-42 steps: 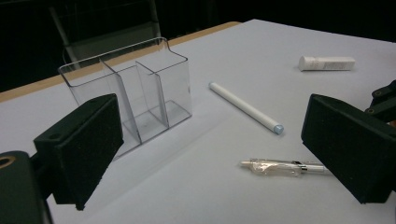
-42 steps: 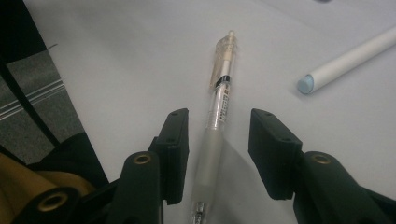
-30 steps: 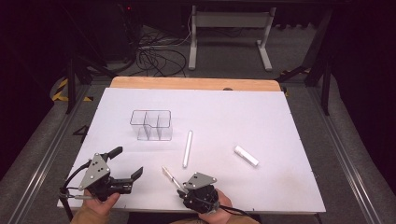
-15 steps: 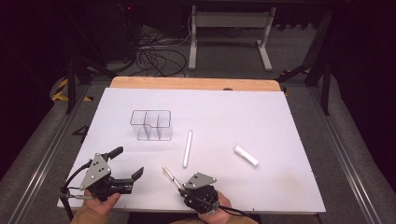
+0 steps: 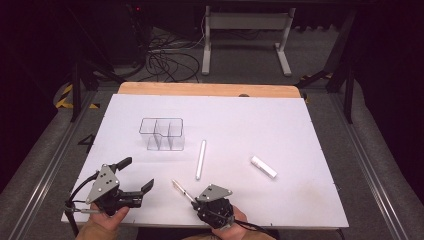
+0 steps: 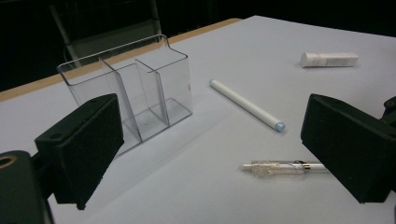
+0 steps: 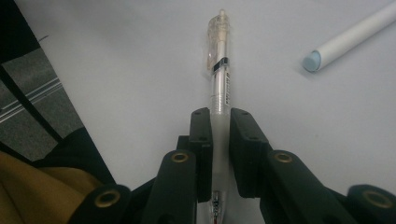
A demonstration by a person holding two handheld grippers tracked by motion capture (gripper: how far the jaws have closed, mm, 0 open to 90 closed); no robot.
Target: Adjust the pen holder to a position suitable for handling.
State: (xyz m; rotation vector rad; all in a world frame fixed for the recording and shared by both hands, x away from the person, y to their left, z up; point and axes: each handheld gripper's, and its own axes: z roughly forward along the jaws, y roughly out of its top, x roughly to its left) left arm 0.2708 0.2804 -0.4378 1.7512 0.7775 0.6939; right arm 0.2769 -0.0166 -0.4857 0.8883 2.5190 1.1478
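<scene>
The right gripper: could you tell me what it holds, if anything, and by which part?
The right gripper holds a clear pen by its barrel, jaws shut around it.

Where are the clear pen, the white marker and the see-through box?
clear pen [image 7: 219, 79]: right gripper view, on its barrel.
white marker [image 5: 201, 159]: high view, mid-length.
see-through box [image 6: 140, 88]: left gripper view, on a divider wall.

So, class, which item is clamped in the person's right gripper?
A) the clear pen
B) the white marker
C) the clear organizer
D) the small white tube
A: in the right gripper view, the right gripper has its fingers closed on the clear pen, which sticks out ahead.
</scene>
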